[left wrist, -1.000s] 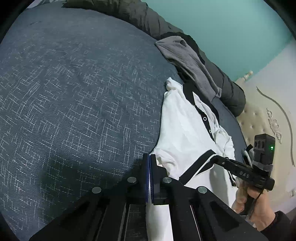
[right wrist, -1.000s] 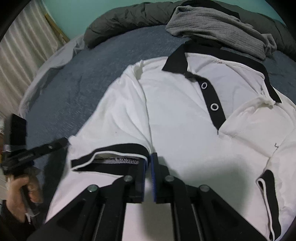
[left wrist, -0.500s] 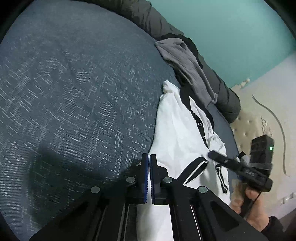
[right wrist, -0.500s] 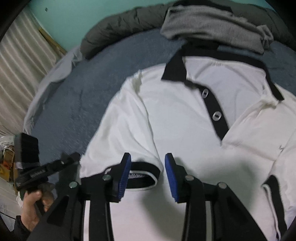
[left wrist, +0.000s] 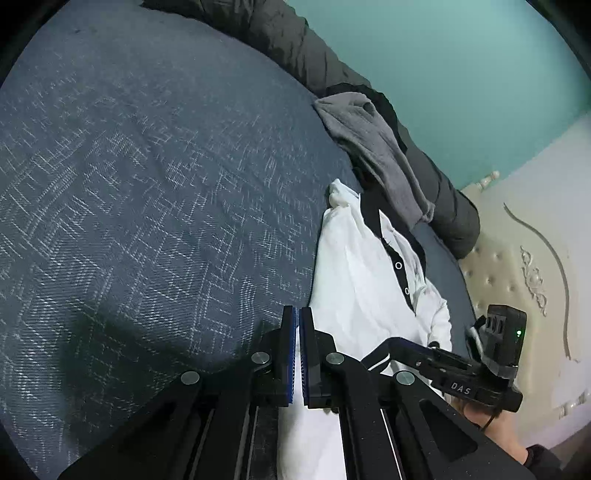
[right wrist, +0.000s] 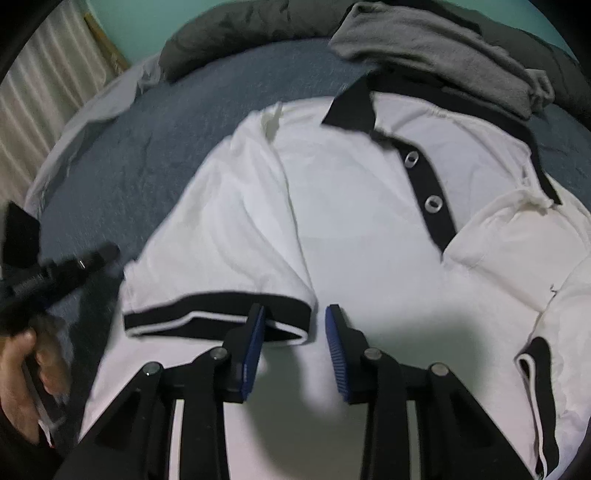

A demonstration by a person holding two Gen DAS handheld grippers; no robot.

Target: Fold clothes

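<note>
Looking out from the right gripper's camera, I start at the far left, where I see striped curtains and a pale sheet at the edge of the bed; just below them my left gripper shows as a dark blur, with the hand that holds it underneath. Next comes the blue bed cover, and lying flat on it is the white shirt, front side up; its black collar points away from me, and the black strip with two round buttons runs down the chest. The sleeve on the left is folded in over the body, and its black cuff lies right in front of my right gripper; the two blue pads stand apart with nothing between them, and the left pad sits over the cuff's edge. Past the collar a gray sweater rests on a dark puffy blanket; at the far right a second black cuff lies on the shirt.

From the left gripper's camera, the bed cover fills the left side; my left gripper's blue pads are pressed together at the shirt's near edge, and I cannot tell if cloth is caught between them; the right gripper shows at the far right.
</note>
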